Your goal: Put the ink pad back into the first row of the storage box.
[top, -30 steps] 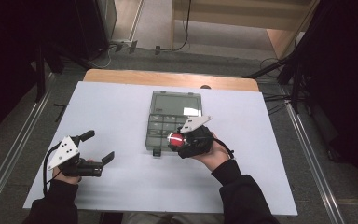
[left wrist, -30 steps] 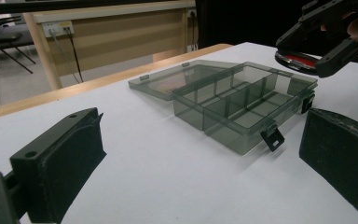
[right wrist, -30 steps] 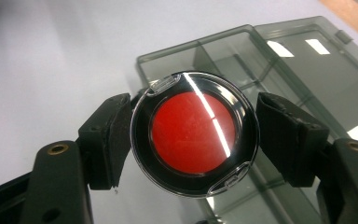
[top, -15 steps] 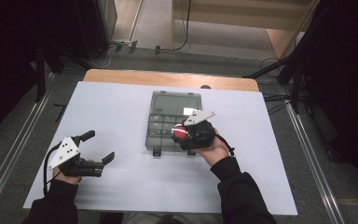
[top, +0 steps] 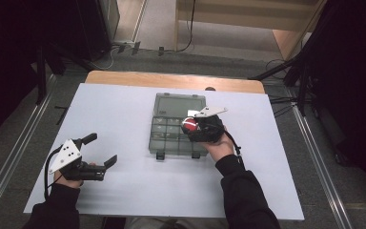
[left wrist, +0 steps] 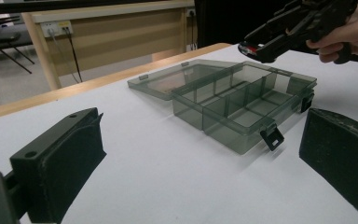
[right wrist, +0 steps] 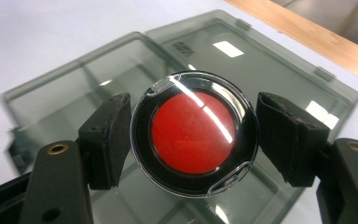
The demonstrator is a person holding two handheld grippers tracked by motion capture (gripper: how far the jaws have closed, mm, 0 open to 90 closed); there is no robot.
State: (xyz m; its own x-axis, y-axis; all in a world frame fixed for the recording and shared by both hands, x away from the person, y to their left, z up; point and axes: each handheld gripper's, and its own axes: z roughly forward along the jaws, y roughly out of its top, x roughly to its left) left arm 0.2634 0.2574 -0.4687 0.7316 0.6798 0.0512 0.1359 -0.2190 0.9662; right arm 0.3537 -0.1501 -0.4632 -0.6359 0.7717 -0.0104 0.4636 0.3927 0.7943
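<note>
Our right gripper pinches the red disc above the open box. Our left gripper, jaws spread, rests on the table, well apart.

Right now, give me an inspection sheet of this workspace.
Surface: white sheet over a wooden table.
Job's things: open, empty grey box; round red compact.
Clutter: nothing seen.
Grippers: right gripper shut on the compact, above the box; left gripper open, holding nothing, on the sheet.
Cables: one loops from the left gripper; floor cables beyond the table.
Surroundings: dark curtains, grey floor, wooden furniture behind.
</note>
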